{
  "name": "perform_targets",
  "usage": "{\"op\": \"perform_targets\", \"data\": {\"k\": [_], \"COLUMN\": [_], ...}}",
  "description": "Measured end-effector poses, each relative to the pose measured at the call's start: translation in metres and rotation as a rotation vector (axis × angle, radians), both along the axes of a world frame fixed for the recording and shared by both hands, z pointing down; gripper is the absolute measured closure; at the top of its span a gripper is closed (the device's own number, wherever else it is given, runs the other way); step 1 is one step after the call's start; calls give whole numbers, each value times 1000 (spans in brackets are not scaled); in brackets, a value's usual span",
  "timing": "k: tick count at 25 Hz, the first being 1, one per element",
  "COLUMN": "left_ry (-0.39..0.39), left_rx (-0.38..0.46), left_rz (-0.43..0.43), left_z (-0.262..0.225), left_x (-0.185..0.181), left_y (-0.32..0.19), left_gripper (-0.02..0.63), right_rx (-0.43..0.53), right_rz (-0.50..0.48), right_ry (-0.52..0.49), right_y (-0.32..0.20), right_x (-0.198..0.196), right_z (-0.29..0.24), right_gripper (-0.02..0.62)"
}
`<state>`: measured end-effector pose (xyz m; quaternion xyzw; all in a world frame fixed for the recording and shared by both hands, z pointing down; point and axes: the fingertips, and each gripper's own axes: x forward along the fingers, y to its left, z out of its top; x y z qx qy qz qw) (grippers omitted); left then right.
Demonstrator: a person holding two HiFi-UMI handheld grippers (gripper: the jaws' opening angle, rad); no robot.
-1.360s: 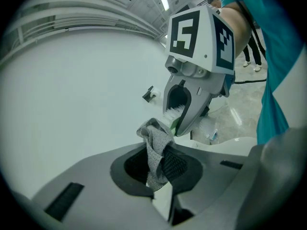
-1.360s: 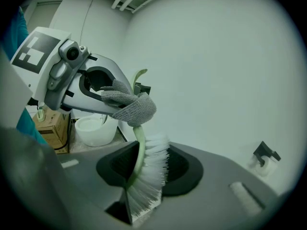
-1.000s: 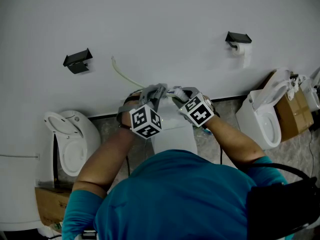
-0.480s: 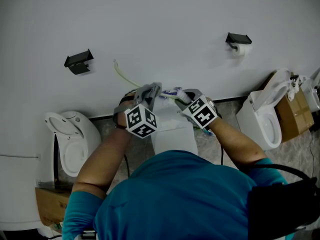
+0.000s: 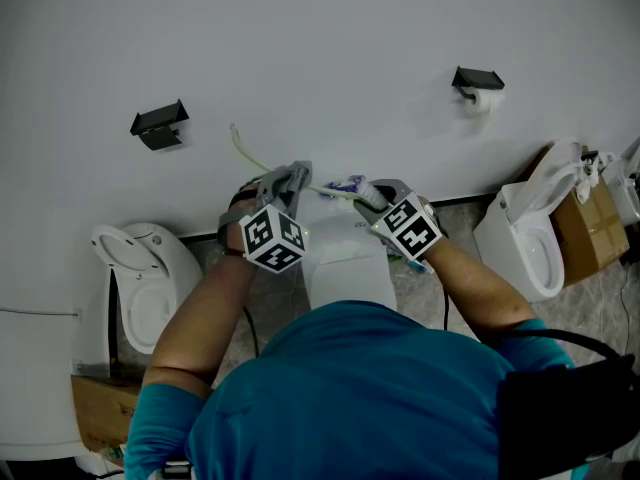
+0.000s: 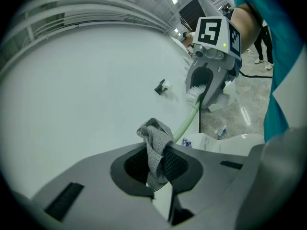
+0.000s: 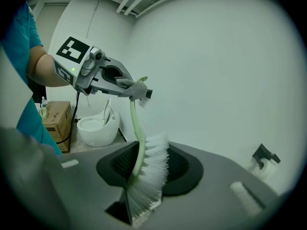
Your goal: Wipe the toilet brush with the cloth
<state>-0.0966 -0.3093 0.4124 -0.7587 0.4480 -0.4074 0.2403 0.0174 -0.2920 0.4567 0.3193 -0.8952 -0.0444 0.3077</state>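
The toilet brush has a pale green handle and a white bristle head. My right gripper is shut on the bristle head. A grey cloth is bunched between the jaws of my left gripper, which is shut on it. The cloth lies against the handle partway along it. In the head view the handle's free end pokes out to the left past the left gripper.
A white toilet tank is right below the grippers, with a toilet at the left and another at the right. Black holders hang on the white wall. Cardboard boxes stand on the floor.
My left gripper has slid left along the handle with the cloth, away from the right gripper. More bare handle shows between the two. The right gripper has hardly moved.
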Motion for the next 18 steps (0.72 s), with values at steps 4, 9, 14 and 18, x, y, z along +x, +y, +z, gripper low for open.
{"op": "perform_targets", "data": {"k": [4,9,14,18], "left_ry": [-5,-13,-27,-42], "left_rx": [5,14,20,26], "left_rz": [-18,-38,-63,-79], "left_z": [-2,-5,-7,-7], "left_x": [-10,-20,-32,-41], "left_y": [-2,-6,-9,-13], "left_gripper": [568,568,568,568], "right_rx": [-1,-4,-5,-7], "right_rz": [-11,-27,-41,-51], "right_ry": [-9,-37,-74,-103], "right_y": [3,6,10,12], "right_x": [3,5,10,12], "right_z": [1,0,-4,-6], "right_gripper": [459,460,462,466]}}
